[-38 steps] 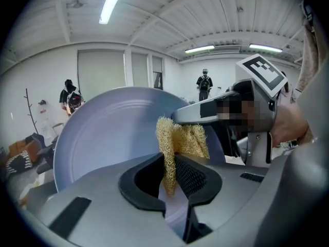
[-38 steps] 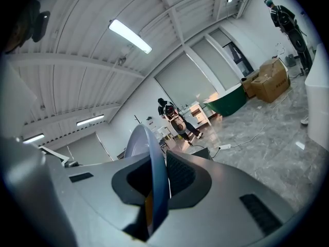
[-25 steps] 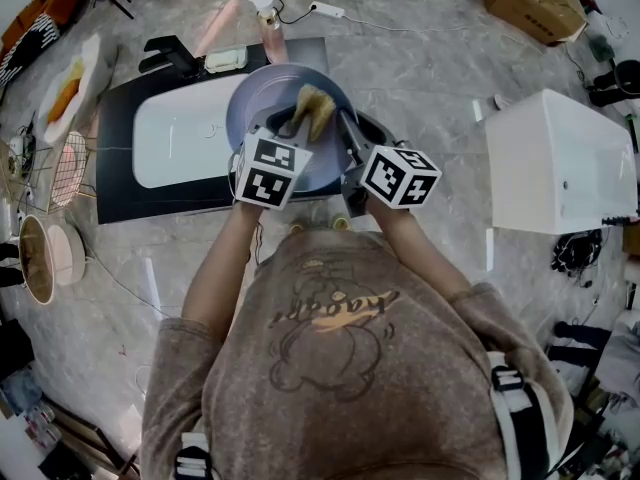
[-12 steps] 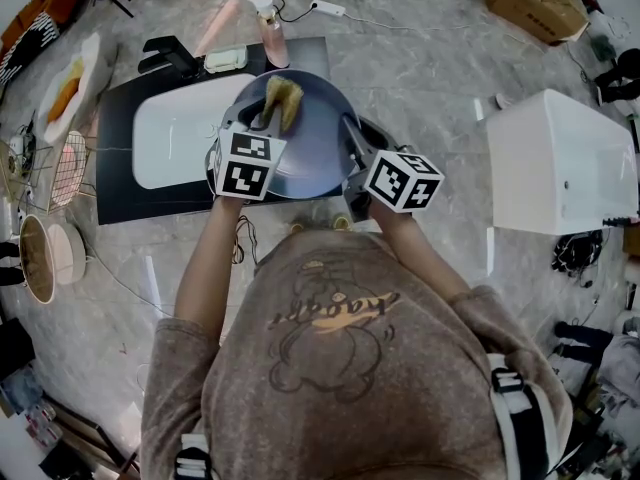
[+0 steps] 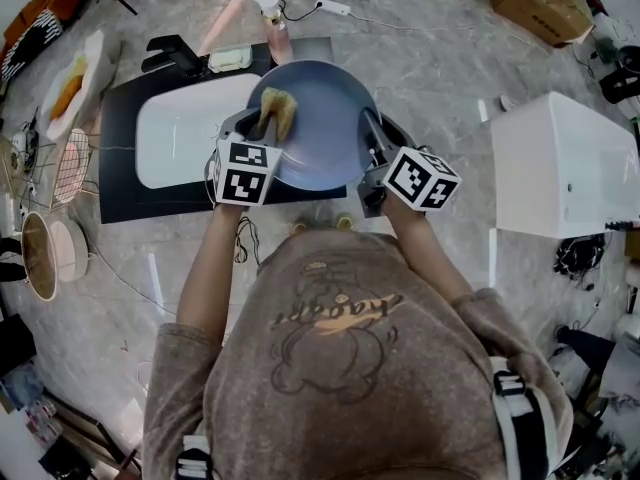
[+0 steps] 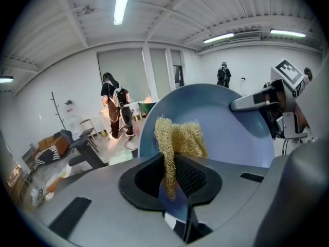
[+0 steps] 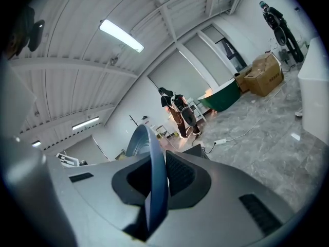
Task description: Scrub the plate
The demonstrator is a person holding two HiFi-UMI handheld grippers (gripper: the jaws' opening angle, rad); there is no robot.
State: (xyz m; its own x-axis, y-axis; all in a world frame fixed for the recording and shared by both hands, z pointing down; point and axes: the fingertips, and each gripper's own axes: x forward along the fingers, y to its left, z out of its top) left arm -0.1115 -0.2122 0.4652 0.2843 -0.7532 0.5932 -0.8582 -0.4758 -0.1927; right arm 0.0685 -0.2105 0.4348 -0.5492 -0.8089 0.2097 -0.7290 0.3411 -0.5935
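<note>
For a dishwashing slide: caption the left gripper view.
Left hand-held gripper holds a yellow mesh scrubbing pad at a round blue plate gripped by the right hand-held gripper.

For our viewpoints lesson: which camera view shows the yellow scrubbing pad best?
The left gripper view: the scrubbing pad sits central, mesh clear, pinched in the left gripper. The head view shows a small tan patch; the right gripper view shows none of it.

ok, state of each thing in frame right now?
left gripper: shut on scrub pad
right gripper: shut on plate
plate: tilted up, held by its rim
scrub pad: folded, over plate face
bottle: upright beside sink
</note>
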